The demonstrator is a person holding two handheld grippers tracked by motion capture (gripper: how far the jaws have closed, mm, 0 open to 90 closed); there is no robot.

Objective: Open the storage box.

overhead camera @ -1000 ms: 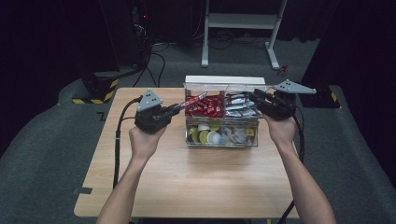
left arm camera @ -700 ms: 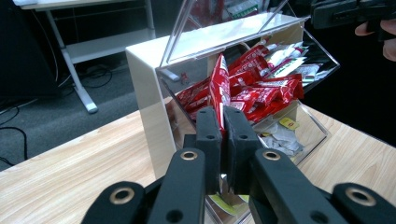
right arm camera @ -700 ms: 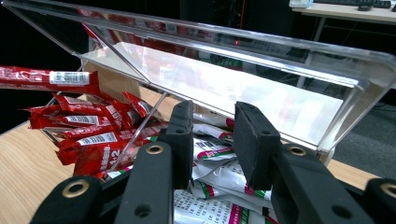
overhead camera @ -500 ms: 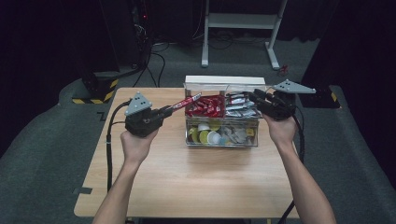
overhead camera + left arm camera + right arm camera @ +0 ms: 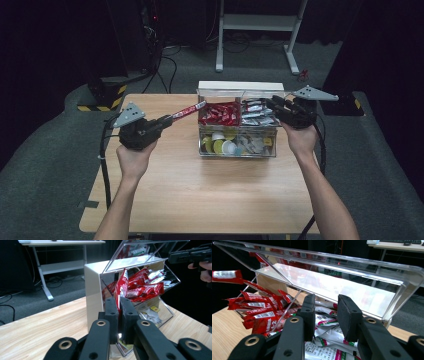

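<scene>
One clear box (image 5: 237,145) stands on the wooden table (image 5: 200,190), over grey carpet in a dark room. It has two upper compartments, with red packets (image 5: 220,114) and white packets (image 5: 256,112); their number is hard to count. The left gripper (image 5: 169,121) is clamped on one long red packet (image 5: 189,110), in the air just left of the box. The right gripper (image 5: 325,312) seems to hold up the lid (image 5: 352,267), its jaws partly apart.

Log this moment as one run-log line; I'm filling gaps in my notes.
left gripper: shut on red sachet | right gripper: at clear organiser lid | sachet: outside box
</scene>
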